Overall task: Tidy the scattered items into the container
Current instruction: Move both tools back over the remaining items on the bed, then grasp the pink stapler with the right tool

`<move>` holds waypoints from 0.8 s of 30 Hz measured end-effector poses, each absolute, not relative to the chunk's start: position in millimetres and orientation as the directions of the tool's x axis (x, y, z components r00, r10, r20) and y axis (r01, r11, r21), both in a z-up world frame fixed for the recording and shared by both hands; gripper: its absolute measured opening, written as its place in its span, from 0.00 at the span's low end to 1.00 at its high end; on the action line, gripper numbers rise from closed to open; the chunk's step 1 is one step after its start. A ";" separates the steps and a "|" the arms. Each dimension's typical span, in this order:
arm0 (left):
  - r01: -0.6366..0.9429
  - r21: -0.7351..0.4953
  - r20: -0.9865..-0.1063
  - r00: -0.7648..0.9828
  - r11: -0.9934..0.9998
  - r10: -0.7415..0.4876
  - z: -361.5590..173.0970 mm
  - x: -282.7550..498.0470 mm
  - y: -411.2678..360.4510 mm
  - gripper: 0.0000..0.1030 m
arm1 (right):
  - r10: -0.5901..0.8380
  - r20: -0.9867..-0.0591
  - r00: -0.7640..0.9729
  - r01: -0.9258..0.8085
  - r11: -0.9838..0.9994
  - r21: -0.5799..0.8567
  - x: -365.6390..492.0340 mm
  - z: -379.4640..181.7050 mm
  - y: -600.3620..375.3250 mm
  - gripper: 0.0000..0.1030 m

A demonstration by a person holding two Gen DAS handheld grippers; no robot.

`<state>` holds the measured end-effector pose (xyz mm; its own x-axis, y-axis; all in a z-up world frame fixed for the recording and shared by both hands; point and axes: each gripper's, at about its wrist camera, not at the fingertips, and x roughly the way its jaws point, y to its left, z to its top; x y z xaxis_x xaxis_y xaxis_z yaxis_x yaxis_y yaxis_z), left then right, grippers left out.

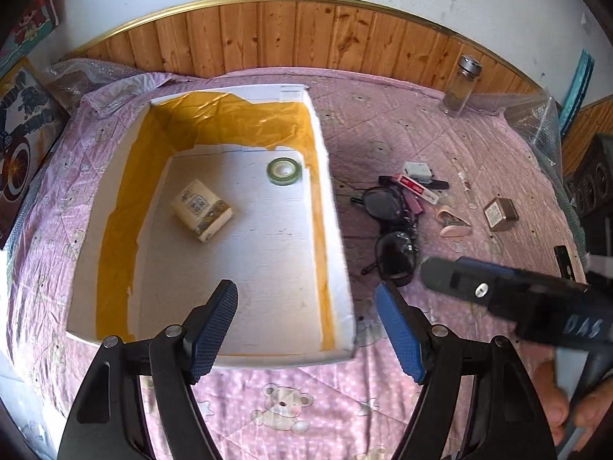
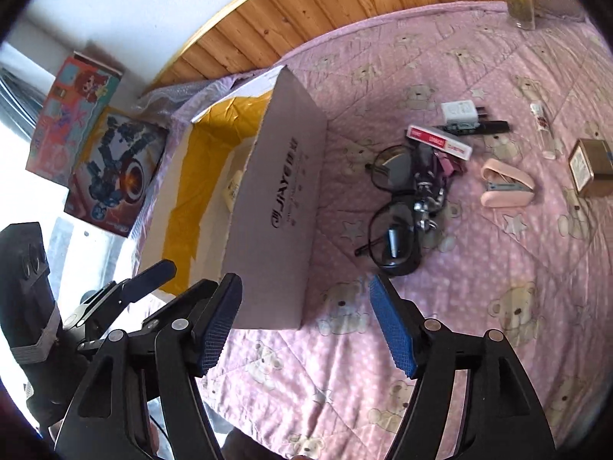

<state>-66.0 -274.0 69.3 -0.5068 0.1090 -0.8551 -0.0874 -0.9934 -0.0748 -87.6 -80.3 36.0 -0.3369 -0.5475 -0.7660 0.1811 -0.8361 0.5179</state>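
Right of the box, glasses lie ahead of the right gripper, long axis near-far; left gripper over box. Both spread, empty.

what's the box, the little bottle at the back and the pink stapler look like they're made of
Box: matte white cardboard, going by its thin flat printed wall; glossy yellow lining inside.
Bottle: clear, probably glass, with a dull silvery, metal-looking cap.
Stapler: smooth pale pink shell, likely plastic.
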 end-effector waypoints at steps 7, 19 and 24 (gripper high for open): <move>-0.207 -0.039 -0.836 -0.528 -0.978 0.145 72.3 -50.8 -211.4 0.73 | -0.421 -0.810 -0.408 0.096 -0.902 0.421 -76.9 35.8 -20.2 0.70; -0.195 -0.156 -0.841 -0.488 -0.968 0.233 46.6 -82.3 -169.9 0.75 | -0.297 -0.836 -0.461 0.115 -0.954 0.276 -107.6 33.4 10.8 0.67; -0.177 -0.148 -0.861 -0.461 -0.973 0.215 21.3 -108.9 -156.9 0.75 | -0.264 -0.864 -0.429 0.155 -0.964 0.218 -134.0 11.7 15.1 0.67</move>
